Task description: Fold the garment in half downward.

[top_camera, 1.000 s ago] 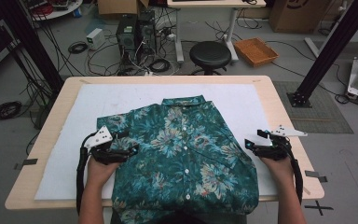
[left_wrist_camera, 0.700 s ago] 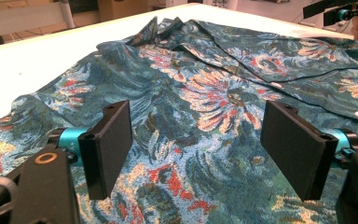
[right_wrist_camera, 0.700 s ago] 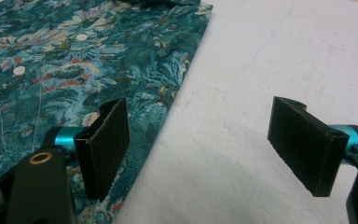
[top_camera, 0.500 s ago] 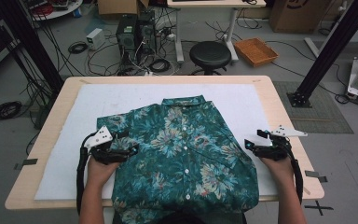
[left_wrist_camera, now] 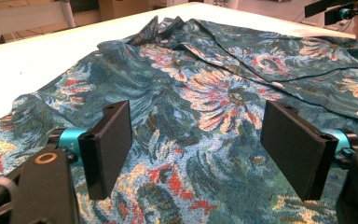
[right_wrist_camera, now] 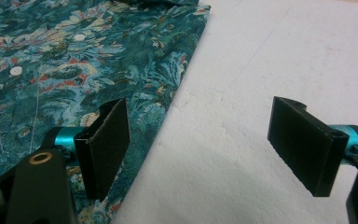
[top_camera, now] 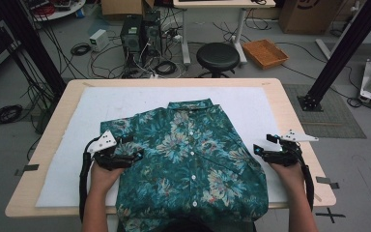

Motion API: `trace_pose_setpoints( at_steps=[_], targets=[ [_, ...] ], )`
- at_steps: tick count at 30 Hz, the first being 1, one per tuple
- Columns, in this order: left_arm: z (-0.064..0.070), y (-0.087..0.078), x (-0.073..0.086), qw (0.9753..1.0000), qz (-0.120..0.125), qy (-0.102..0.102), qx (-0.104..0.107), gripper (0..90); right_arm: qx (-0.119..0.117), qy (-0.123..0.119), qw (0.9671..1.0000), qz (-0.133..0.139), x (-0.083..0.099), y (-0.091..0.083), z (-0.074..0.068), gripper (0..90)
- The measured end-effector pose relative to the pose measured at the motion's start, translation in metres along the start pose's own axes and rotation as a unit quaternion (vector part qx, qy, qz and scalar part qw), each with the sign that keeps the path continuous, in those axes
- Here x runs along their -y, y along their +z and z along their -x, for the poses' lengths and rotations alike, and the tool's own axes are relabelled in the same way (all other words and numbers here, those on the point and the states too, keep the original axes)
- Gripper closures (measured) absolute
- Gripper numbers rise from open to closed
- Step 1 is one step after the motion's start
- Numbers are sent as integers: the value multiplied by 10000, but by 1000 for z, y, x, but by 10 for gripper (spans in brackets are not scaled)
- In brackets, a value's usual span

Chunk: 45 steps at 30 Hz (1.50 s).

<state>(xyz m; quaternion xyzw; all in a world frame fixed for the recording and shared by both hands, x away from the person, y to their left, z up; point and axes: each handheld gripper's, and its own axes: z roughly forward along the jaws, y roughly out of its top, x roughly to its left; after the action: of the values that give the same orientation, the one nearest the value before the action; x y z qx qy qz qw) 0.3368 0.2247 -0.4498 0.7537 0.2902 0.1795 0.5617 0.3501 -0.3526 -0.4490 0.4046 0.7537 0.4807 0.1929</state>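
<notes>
On the white mat (top_camera: 125,106) the floral shirt (top_camera: 193,159) lies buttoned and partly folded. Both my left gripper (top_camera: 133,155) and right gripper (top_camera: 257,150) stand apart, holding nothing; folding remains, I judge.

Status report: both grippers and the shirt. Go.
Left gripper open, low over the floral shirt's left side. Right gripper open, straddling the shirt's right edge over the white mat. Shirt flat, buttoned, hem off the table's near edge. Nothing in the way.

Nothing visible has changed: both grippers (top_camera: 128,150) (top_camera: 262,145) and the shirt (top_camera: 193,159) sit as before.
</notes>
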Motion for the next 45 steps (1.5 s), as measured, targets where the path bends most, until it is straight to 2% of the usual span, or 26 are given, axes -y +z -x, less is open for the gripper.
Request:
trace_pose_setpoints(
  at_steps=[7, 15, 19, 21, 24, 27, 33, 34, 35, 37, 39, 41, 45],
  targets=[
    [-1, 0, 0, 10000, 15, -39, 16, 252, 29, 4, 10000, -5, 0, 0, 0, 215],
    [1, 0, 0, 10000, -13, 14, -41, 252, 79, -50, 10000, -6, 0, 1, -1, 215],
    [-2, -1, -1, 9997, 11, -161, -166, 252, 57, 0, 10000, -6, 0, 0, 0, 215],
    [-3, -2, -2, 9989, -84, -315, -344, 252, 72, -21, 10000, 9, 0, 0, -1, 215],
    [-12, -6, -7, 9946, -406, -556, -780, 252, 60, -19, 10000, -1, 0, 0, -1, 215],
    [-22, -10, -12, 9910, -478, -813, -953, 252, 49, -13, 10000, 3, 0, 0, 0, 215],
    [-41, -10, -24, 9855, -868, -809, -1209, 252, 54, 11, 10000, -27, 0, 1, 0, 215],
    [-41, -10, -24, 9855, -868, -809, -1209, 252, 54, 6, 10000, -26, 0, 1, 0, 215],
    [-48, -8, -27, 9836, -985, -829, -1262, 252, 72, -2, 10000, -25, 0, 1, -1, 215],
    [-53, -7, -29, 9813, -1099, -810, -1355, 252, 84, -37, 10000, -32, -1, 1, -1, 215],
    [-57, -8, -28, 9803, -1053, -865, -1433, 252, 83, -32, 10000, -43, 0, 1, -1, 215],
    [-64, -11, -25, 9775, -1059, -979, -1542, 252, 95, -34, 9999, -41, 0, 1, -1, 215],
    [-76, -15, -21, 9692, -1287, -1145, -1759, 252, 103, -34, 9999, -50, 0, 1, -2, 215]
  ],
)
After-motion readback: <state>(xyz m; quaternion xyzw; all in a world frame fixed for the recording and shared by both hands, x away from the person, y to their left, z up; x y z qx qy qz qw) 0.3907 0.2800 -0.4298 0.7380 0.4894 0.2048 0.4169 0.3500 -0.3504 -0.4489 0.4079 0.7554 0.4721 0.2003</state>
